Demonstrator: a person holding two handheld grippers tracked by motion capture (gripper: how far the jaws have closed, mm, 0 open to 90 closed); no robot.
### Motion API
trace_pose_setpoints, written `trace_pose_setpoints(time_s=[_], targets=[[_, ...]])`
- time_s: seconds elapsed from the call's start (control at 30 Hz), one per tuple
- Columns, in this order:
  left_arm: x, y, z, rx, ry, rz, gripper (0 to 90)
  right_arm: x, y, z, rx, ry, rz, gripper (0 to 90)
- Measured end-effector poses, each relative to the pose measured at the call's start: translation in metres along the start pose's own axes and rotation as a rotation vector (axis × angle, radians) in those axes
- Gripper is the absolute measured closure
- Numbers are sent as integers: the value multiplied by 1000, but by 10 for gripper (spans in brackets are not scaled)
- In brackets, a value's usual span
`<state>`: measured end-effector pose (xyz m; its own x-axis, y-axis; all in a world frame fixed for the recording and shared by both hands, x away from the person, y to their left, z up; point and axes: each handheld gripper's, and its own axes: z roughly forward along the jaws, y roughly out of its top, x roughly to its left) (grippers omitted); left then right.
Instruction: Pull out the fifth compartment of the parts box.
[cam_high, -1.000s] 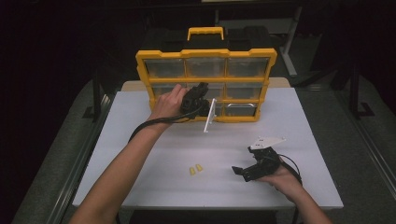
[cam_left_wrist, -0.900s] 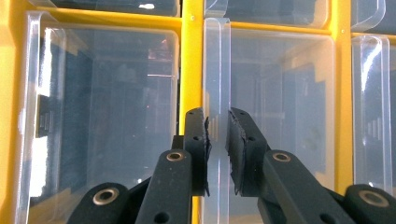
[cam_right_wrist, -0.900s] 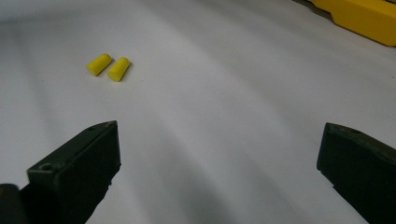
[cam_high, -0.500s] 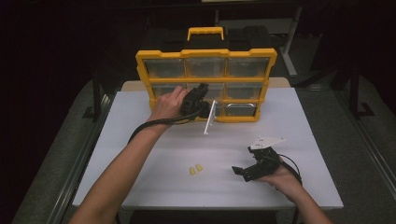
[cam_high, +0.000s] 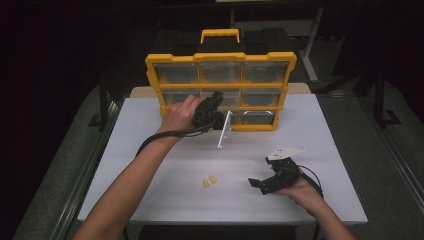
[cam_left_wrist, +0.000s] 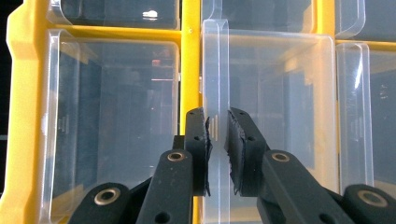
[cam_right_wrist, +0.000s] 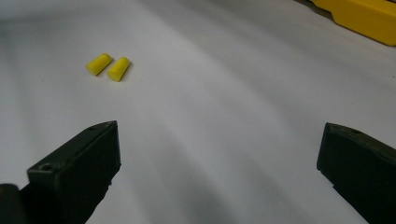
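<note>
With the organizer (cam_high: 220, 90) standing upright at 12 o'clock, left gripper (cam_left_wrist: 217, 135) pinching its clear door (cam_left_wrist: 219, 84) to swing it open; right gripper (cam_right_wrist: 219, 172) spread wide, empty, resting near earplugs (cam_right_wrist: 107, 66) at 10 o'clock.

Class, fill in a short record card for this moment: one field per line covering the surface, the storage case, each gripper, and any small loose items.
Surface: white table
Storage case: yellow organizer standing upright at the table's far edge, with clear drawers
Left gripper: at the organizer's middle row, jaws nearly closed on the front lip of a clear drawer
Right gripper: low over the table's near right part, jaws wide open, holding nothing
Loose items: two yellow earplugs side by side on the table, ahead of the right gripper
</note>
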<state>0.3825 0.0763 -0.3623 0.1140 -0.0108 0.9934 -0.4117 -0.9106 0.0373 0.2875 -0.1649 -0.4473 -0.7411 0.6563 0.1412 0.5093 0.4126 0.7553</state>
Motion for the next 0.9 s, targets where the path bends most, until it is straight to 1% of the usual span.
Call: trace_pose_setpoints(time_s=[0.6, 0.8, 0.9], targets=[[-2, 3, -13, -13, 4, 1, 787, 0, 0, 1, 1, -3, -1, 0], [-4, 5, -19, -16, 7, 9, 787, 0, 0, 1, 0, -3, 0, 0], [-4, 5, -21, -21, 9, 1, 787, 0, 0, 0, 0, -2, 0, 0]])
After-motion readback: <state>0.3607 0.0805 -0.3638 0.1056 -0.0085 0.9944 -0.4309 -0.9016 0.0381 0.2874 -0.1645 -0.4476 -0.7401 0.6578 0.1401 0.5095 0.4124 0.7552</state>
